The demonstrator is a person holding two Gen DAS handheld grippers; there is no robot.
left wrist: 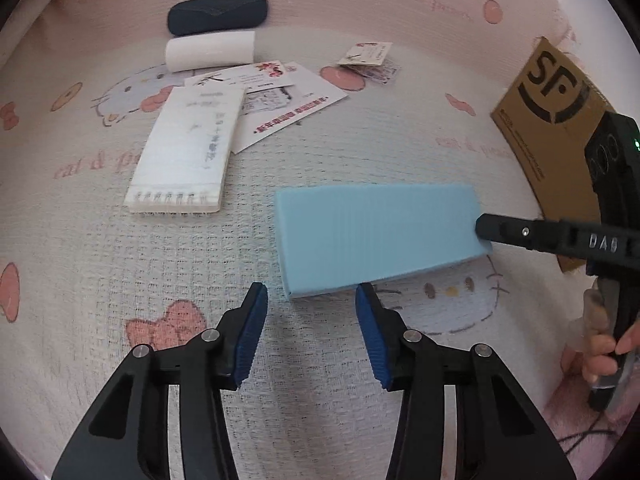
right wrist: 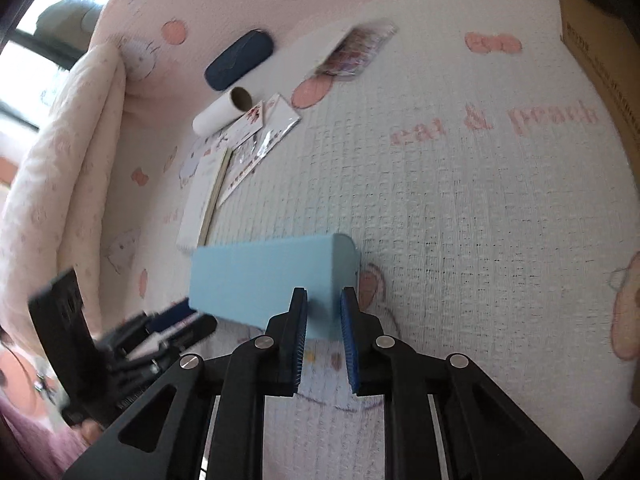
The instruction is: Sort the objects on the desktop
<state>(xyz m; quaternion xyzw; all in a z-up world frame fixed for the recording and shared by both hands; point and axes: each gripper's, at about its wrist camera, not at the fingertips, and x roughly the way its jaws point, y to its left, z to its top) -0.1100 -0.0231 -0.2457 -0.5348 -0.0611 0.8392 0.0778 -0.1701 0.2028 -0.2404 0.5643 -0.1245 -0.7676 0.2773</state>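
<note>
**Blue box held by one end only**

The left claw [left wrist: 311, 292] hangs empty, jaws half apart, with the near corner of the blue box [left wrist: 380, 232] just ahead of its tips. Off to its right, the right claw [right wrist: 324, 300] is clamped narrowly on the box's far end. Gripped that way, the long box could swing or slip onto the patterned blanket [left wrist: 320, 152].

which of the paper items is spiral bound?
The white notepad, lying left of the blue box: a wire coil runs along its near edge. The cards fanned out behind it are loose flat sheets.
</note>
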